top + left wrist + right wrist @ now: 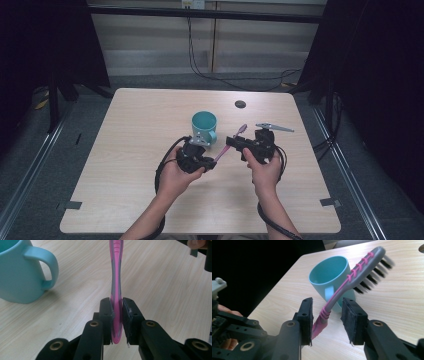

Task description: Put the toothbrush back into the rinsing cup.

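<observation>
A: Which step is this?
B: A handover above the worktop (125,165). The left gripper (116,312) clamps the toothbrush (115,290) by its handle end; the right gripper (327,315) has its jaws apart around the neck, not yet pinching.
A: Next?
B: Probably right closes, left releases, then to the cup (204,126).
</observation>
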Demonstrator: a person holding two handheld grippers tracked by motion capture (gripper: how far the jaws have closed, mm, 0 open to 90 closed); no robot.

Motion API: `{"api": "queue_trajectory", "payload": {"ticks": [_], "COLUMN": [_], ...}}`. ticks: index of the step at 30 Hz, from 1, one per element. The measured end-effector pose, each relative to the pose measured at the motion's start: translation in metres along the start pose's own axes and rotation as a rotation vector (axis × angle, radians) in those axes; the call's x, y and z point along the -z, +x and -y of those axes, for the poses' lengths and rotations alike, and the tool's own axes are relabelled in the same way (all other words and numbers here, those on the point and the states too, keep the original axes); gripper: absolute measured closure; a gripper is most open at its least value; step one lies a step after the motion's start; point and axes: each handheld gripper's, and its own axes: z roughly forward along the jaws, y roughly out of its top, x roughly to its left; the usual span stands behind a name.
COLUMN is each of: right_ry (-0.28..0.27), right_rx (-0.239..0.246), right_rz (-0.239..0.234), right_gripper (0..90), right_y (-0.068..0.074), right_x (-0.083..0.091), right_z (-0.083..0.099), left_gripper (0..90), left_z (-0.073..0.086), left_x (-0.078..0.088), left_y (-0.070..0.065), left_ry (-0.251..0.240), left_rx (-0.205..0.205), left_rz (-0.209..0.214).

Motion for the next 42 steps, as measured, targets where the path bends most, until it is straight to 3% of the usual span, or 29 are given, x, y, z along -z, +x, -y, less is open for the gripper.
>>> {"api": "queue_trajectory", "payload": {"ticks": [10,19,23,32,34,38,42], "right_ry": [-0.004,-0.01,-0.019,-0.043,-0.044,-0.035,-0.033], "right_rx": [0.03,0.024,0.006,-0.043,-0.043,-0.008,-0.008], "right_rz": [0.008,0.026,0.02,-0.052,-0.067,-0.052,-0.053], "right_gripper": [67.1,72.2,76.0,82.4,83.2,83.4,83.4], "right_y": [0.005,0.005,0.005,0.012,0.014,0.018,0.018], "right_x": [-0.001,0.0,0.0,-0.002,-0.003,-0.003,-0.003], "right_z": [-0.004,-0.006,-0.006,-0.008,-0.01,-0.011,-0.011], "left_gripper": [78.8,78.9,78.8,78.5,78.3,77.8,77.4], "left_z": [0.002,0.004,0.005,0.005,0.005,0.004,0.003], "left_x": [0.0,0.0,-0.001,-0.004,-0.006,-0.008,-0.009], "left_y": [0.0,0.001,0.001,-0.002,-0.003,-0.007,-0.009], "left_ry": [-0.012,-0.013,-0.019,-0.028,-0.028,-0.024,-0.024], "left_rx": [0.008,0.011,0.013,0.023,0.023,0.012,0.013], "left_rz": [0.002,-0.001,0.001,0.007,0.01,0.007,0.011]}}
